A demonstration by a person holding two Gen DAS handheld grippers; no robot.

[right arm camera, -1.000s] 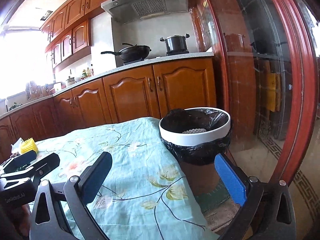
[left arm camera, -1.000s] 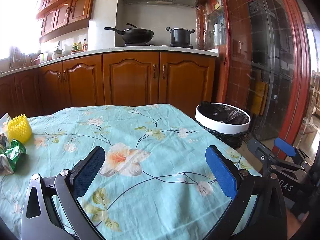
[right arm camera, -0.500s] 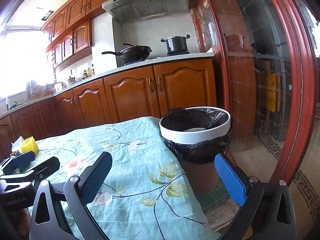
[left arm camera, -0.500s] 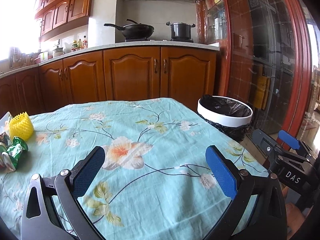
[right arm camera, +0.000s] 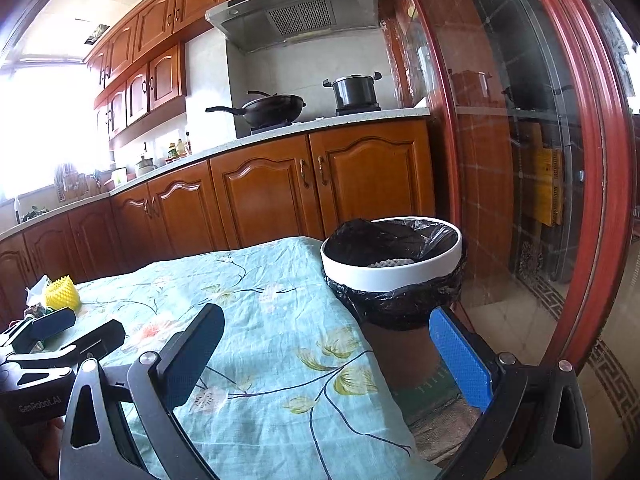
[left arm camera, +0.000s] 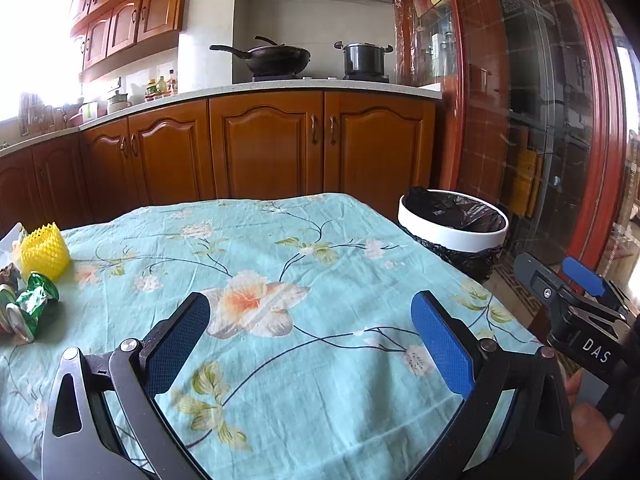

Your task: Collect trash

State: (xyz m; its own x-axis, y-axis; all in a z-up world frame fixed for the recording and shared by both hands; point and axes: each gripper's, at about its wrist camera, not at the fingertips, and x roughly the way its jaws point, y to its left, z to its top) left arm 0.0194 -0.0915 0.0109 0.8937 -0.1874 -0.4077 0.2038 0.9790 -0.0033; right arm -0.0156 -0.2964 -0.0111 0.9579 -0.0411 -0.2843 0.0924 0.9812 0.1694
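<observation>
A white-rimmed trash bin (left arm camera: pixel 452 232) with a black liner stands at the table's far right corner; in the right wrist view the bin (right arm camera: pixel 392 270) holds a piece of white foam net. A yellow foam net (left arm camera: pixel 43 248), a crumpled green wrapper (left arm camera: pixel 37 304) and a crushed can (left arm camera: pixel 12 318) lie at the table's left edge. My left gripper (left arm camera: pixel 310 344) is open and empty over the table's middle. My right gripper (right arm camera: pixel 328 354) is open and empty over the table's right edge, just short of the bin.
The table wears a light blue floral cloth (left arm camera: pixel 280 264). Wooden kitchen cabinets (left arm camera: pixel 264 148) run behind it, with a wok (left arm camera: pixel 276 58) and a pot (left arm camera: pixel 362 60) on the stove. A red-framed glass door (right arm camera: pixel 560 160) stands on the right.
Both grippers have drawn back and risen slightly, so the table and bin look a little farther. Both stay open and empty.
</observation>
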